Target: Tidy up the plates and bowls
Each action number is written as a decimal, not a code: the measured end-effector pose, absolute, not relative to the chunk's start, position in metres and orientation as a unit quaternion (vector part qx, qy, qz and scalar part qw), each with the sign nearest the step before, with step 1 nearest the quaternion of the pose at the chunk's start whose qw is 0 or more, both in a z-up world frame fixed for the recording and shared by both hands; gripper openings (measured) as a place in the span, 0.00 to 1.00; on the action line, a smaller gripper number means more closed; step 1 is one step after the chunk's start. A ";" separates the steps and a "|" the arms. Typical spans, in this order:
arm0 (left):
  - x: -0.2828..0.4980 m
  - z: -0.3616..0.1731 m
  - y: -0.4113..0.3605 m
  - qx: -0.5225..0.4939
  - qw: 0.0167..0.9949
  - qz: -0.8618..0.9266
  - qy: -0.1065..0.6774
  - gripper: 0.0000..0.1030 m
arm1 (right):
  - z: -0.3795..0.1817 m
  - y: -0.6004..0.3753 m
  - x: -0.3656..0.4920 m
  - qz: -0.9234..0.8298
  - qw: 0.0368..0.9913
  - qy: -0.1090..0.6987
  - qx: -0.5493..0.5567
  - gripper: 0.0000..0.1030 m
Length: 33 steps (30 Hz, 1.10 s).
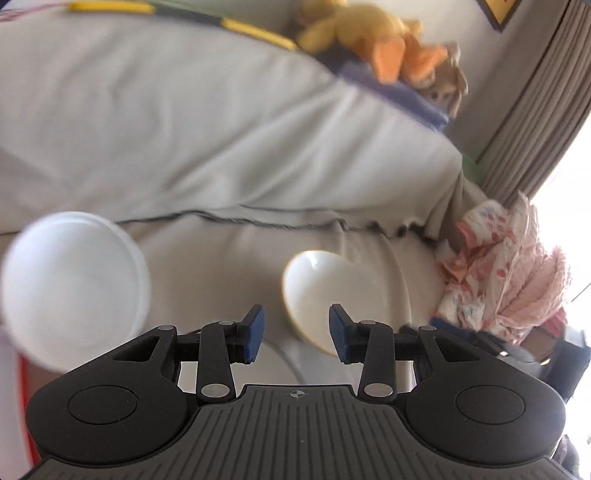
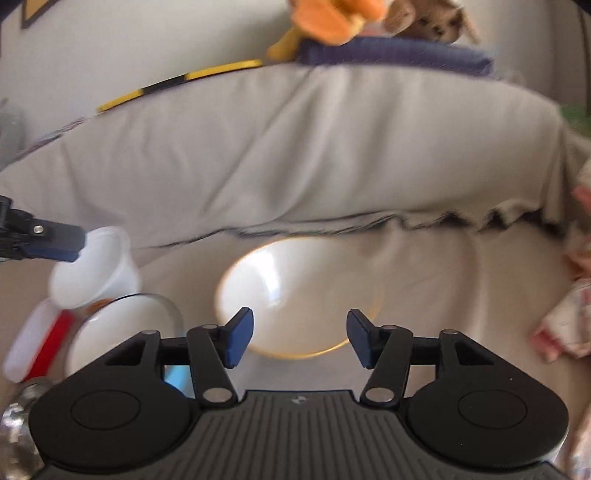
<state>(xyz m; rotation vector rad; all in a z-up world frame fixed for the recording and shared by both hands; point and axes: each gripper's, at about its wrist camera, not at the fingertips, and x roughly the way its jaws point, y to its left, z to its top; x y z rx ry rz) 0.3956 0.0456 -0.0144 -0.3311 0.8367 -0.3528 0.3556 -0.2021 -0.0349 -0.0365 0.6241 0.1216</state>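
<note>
Cream-glazed ceramic bowl with a thin yellow rim [image 2: 303, 295], one only, lies tilted on the grey cloth-covered sofa seat [image 2: 443, 280], its mouth turned toward both cameras. It is well apart from the other dishes, presumably awaiting transfer to them. Right gripper [image 2: 300, 338] hovers before the bowl with jaws spread and nothing between the pads. Left gripper [image 1: 297, 332] is likewise parted and empty; the bowl's near rim shows in its gap, unpressed.

To the left sit three further vessels in a cluster, apparently the collecting point:
- one white plastic tub [image 2: 96, 269]
- one clear glass bowl [image 2: 122, 325]
- one red-and-white container [image 2: 37, 343]

Whether the left finger touches the tub cannot be told. Two plush toys, yellow-orange [image 1: 354, 33] and brown [image 1: 447, 85], rest on the backrest. One heap of pink patterned cloth [image 1: 506, 269] occupies the seat corner.
</note>
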 end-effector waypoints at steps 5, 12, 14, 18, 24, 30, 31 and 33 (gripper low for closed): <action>0.448 -0.050 -0.004 -0.118 0.890 -0.135 0.419 0.40 | -0.051 -0.234 0.391 0.083 0.937 0.339 0.029 0.62; 0.491 -0.083 -0.028 -0.068 0.891 -0.086 0.441 0.40 | -0.126 -0.255 0.470 0.117 0.862 0.431 0.240 0.50; 0.499 -0.095 -0.027 -0.091 0.877 -0.102 0.461 0.40 | -0.141 -0.249 0.477 0.132 0.850 0.445 0.250 0.32; 0.497 -0.103 -0.035 -0.110 0.859 -0.131 0.482 0.49 | -0.141 -0.235 0.466 0.152 0.857 0.442 0.216 0.19; 0.455 -0.088 -0.047 -0.109 0.838 -0.168 0.507 0.49 | -0.134 -0.249 0.425 0.157 0.849 0.467 0.192 0.19; 0.390 -0.087 -0.064 -0.088 0.824 -0.196 0.525 0.49 | -0.133 -0.270 0.368 0.150 0.833 0.496 0.193 0.20; 0.380 -0.088 -0.064 -0.089 0.823 -0.199 0.525 0.49 | -0.132 -0.271 0.359 0.150 0.834 0.496 0.189 0.20; 0.360 -0.090 -0.059 -0.099 0.820 -0.204 0.525 0.49 | -0.130 -0.270 0.340 0.151 0.836 0.495 0.180 0.20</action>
